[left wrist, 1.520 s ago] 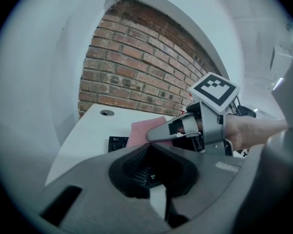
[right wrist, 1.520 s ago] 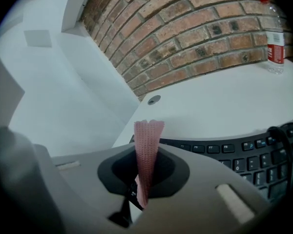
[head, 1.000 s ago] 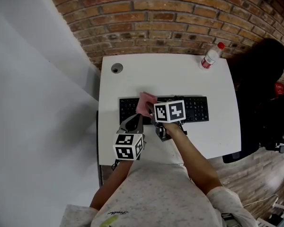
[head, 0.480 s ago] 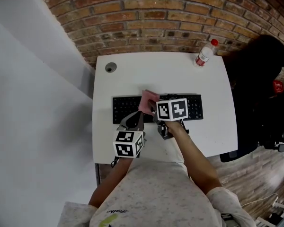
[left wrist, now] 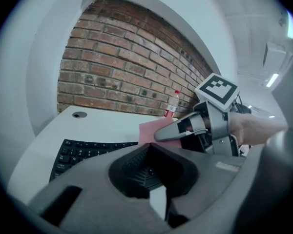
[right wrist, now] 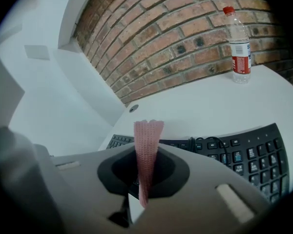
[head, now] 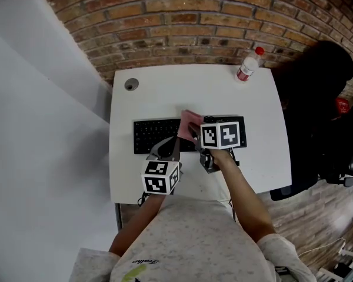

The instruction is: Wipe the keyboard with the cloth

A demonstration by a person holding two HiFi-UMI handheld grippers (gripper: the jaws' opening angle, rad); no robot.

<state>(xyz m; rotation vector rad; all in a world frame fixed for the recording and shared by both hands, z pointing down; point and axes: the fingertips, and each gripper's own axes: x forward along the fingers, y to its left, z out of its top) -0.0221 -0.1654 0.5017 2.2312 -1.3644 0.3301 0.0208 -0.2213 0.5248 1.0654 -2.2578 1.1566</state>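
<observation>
Keyboard, black, flat, long plastic body (head: 156, 135): lies across the middle of the white tabletop (head: 165, 93), its long side facing the red brick wall (head: 182, 16).

Cloth, pink, knitted, small (head: 190, 124): held over the middle of the keyboard. In the right gripper view it stands as a narrow folded strip between the fingers. Whether its lower edge touches the keys cannot be told.

Right gripper, grey, with marker cube (head: 195, 135): fingers pinching the pink cloth, above the keyboard's middle section.

Left gripper, grey, with marker cube (head: 166, 147): fingers pressed together with nothing between them, tips at the keyboard's near edge, left of the cloth. Contact with the keyboard cannot be told.

Bottle, clear plastic, red cap and label (head: 246, 67): upright at the far right corner of the tabletop, well apart from the work.

Cable port, round, grey (head: 130, 84): far left of the tabletop.

Step in hand, as judged: a wiping pass along the keys. To do it well:
- Lower the cloth until its free edge drags flat on the key tops.
- Draw it along the rows with light pressure.
- Keep the hard fingers clear of the keys.
- Rest the left gripper against the near edge so the keyboard does not slide.
</observation>
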